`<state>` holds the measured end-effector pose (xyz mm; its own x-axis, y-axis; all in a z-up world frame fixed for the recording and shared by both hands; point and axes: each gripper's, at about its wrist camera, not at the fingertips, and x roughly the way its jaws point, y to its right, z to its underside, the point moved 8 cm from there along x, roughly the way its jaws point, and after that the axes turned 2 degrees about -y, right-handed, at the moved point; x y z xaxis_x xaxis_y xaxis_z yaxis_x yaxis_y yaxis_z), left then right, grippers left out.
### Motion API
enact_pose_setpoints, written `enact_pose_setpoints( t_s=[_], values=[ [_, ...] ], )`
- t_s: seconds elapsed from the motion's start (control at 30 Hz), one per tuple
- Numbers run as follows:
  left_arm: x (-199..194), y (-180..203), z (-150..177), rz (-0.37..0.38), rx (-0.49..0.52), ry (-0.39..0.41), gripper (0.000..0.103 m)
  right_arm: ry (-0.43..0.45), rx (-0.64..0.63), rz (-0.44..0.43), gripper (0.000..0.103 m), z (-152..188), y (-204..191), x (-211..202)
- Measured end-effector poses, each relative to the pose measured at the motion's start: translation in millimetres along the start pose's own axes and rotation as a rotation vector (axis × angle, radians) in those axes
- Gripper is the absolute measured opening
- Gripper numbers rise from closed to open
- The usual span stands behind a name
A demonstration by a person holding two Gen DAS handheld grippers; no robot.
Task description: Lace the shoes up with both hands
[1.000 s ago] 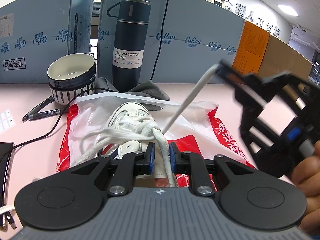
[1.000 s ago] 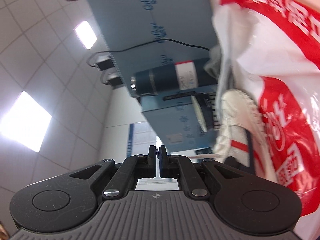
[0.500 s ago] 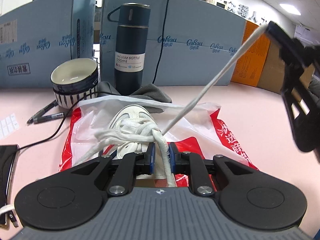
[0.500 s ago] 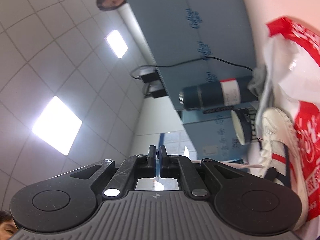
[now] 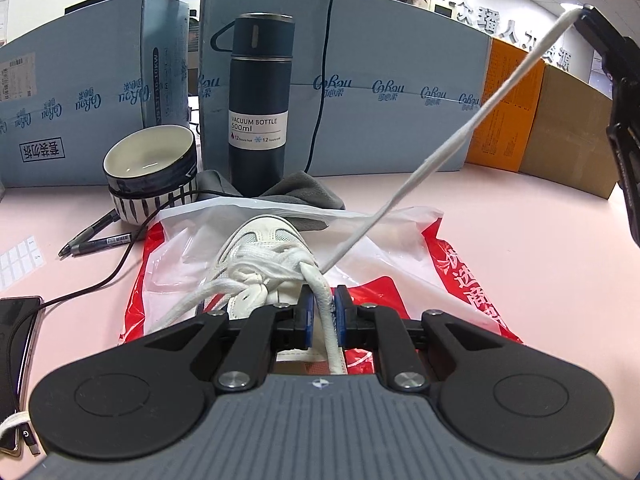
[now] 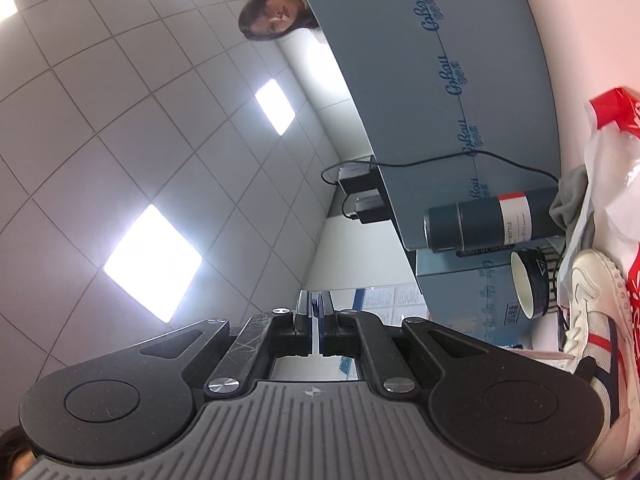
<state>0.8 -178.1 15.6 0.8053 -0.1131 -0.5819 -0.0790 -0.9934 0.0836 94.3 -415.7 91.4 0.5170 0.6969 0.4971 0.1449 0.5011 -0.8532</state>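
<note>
White shoe on red-and-white plastic

The shoe and lace are white; the bag red and white; the bottle navy; the bowl navy-and-white striped; the table pink.

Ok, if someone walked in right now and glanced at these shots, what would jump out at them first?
Probably the white lace stretched taut, rising diagonally from the white sneaker to the right gripper at the upper right. A second lace strand sits pinched in the left gripper, low in the middle. The sneaker lies on a red-and-white plastic bag, with a dark vacuum bottle standing behind.
</note>
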Motion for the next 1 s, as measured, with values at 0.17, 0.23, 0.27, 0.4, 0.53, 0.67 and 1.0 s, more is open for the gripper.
enact_pose_setpoints(
  t_s=[0.17, 0.23, 0.27, 0.4, 0.53, 0.67, 1.0],
  values=[
    [0.5, 0.4, -0.2, -0.003, -0.002, 0.000, 0.009, 0.012, 0.002, -0.005, 0.003, -3.7, -2.3, -0.9],
    [0.9, 0.3, -0.2, -0.003, -0.003, 0.000, 0.009, 0.013, 0.003, -0.012, 0.003, -4.4, -3.6, -0.7],
    [1.2, 0.2, -0.2, -0.002, -0.004, -0.001, 0.009, 0.011, 0.002, -0.012, 0.003, -4.6, -4.0, -0.3],
    [2.1, 0.3, -0.6, 0.000, -0.003, -0.005, 0.009, 0.009, -0.005, -0.009, 0.003, -5.1, -6.0, 0.1],
    [1.3, -0.5, -0.5, 0.000, -0.004, -0.007, 0.010, 0.035, -0.079, 0.054, 0.008, -10.2, -14.7, -2.4],
    [-2.0, -3.0, 0.6, 0.008, -0.010, -0.002, 0.011, 0.099, -0.189, 0.083, 0.014, -21.8, -36.0, -11.8],
    [-13.8, -5.9, 3.4, 0.046, 0.014, 0.016, 0.018, 0.024, -0.369, 0.308, 0.079, -9.1, -36.2, 5.1]
  ],
)
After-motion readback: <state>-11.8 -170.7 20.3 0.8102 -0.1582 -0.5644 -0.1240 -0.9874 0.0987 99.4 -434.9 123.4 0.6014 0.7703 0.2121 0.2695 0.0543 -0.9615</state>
